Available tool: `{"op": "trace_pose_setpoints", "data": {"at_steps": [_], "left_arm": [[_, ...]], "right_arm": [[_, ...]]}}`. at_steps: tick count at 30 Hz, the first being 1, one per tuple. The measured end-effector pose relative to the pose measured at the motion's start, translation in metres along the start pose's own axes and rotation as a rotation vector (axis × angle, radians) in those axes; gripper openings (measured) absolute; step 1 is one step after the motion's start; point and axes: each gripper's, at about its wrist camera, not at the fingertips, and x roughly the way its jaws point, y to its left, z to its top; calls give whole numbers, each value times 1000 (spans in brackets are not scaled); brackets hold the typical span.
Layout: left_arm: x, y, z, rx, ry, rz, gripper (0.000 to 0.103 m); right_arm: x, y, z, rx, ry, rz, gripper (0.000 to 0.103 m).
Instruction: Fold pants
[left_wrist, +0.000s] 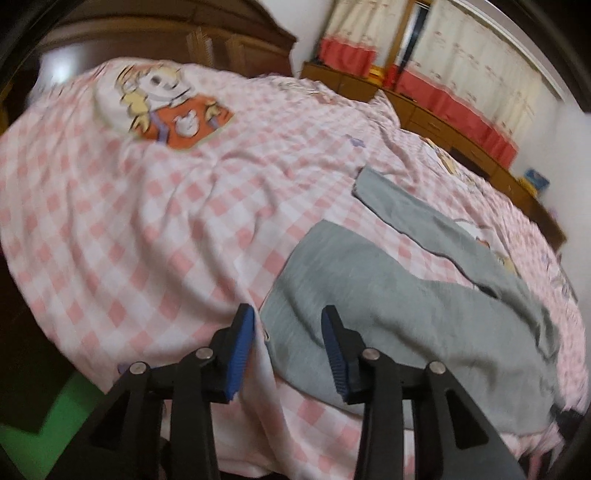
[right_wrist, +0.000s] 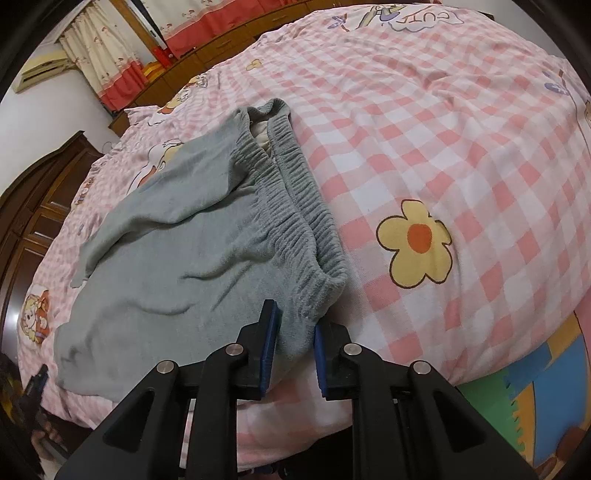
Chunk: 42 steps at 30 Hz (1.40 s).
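Note:
Grey-green pants (left_wrist: 399, 295) lie spread on a pink checked bedsheet (left_wrist: 147, 206). In the left wrist view my left gripper (left_wrist: 288, 325) is open, its blue pads straddling the near leg hem. The other leg (left_wrist: 391, 199) stretches away to the right. In the right wrist view the pants (right_wrist: 177, 266) show their elastic waistband (right_wrist: 295, 206), which gapes open. My right gripper (right_wrist: 293, 325) is open around the near corner of the waistband, with cloth between its jaws but not pinched.
The bed's near edge drops to a green and coloured foam mat (right_wrist: 524, 398). Wooden cabinets (left_wrist: 454, 129) and red-trimmed curtains (left_wrist: 476, 62) line the far wall. A dark wooden wardrobe (right_wrist: 40, 206) stands beside the bed.

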Motion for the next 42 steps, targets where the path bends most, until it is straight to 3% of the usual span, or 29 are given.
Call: {"op": "trace_pose_setpoints", "data": {"at_steps": [4, 5, 8, 14, 19, 24, 29, 34, 38, 41, 42], "left_arm": [[-12, -8, 7, 99, -63, -4, 45], [-14, -10, 9, 115, -72, -12, 53], [-4, -12, 15, 129, -46, -34, 60], [40, 2, 6, 61, 118, -101, 55], [40, 11, -2, -7, 106, -112, 50], [35, 12, -4, -16, 49, -18, 55], [40, 5, -8, 8, 94, -83, 54], [35, -8, -11, 41, 76, -78, 47], [39, -5, -11, -22, 84, -80, 45], [38, -5, -6, -26, 101, -96, 6], [34, -5, -5, -31, 99, -111, 5]], "right_arm": [[3, -2, 0, -2, 2, 9, 20], [3, -3, -1, -2, 1, 11, 20], [3, -2, -1, -5, 1, 11, 20], [4, -2, -1, -8, 1, 9, 20], [4, 0, -1, -10, -2, 3, 21], [4, 0, -2, -9, -2, 3, 21], [3, 0, 0, -8, -5, 24, 21], [-2, -2, 6, -14, -3, 71, 11], [-15, 0, 12, -15, -33, 116, 7], [-33, 0, 19, -1, -75, 153, 6], [-38, -1, 20, 7, -82, 167, 6]]}}
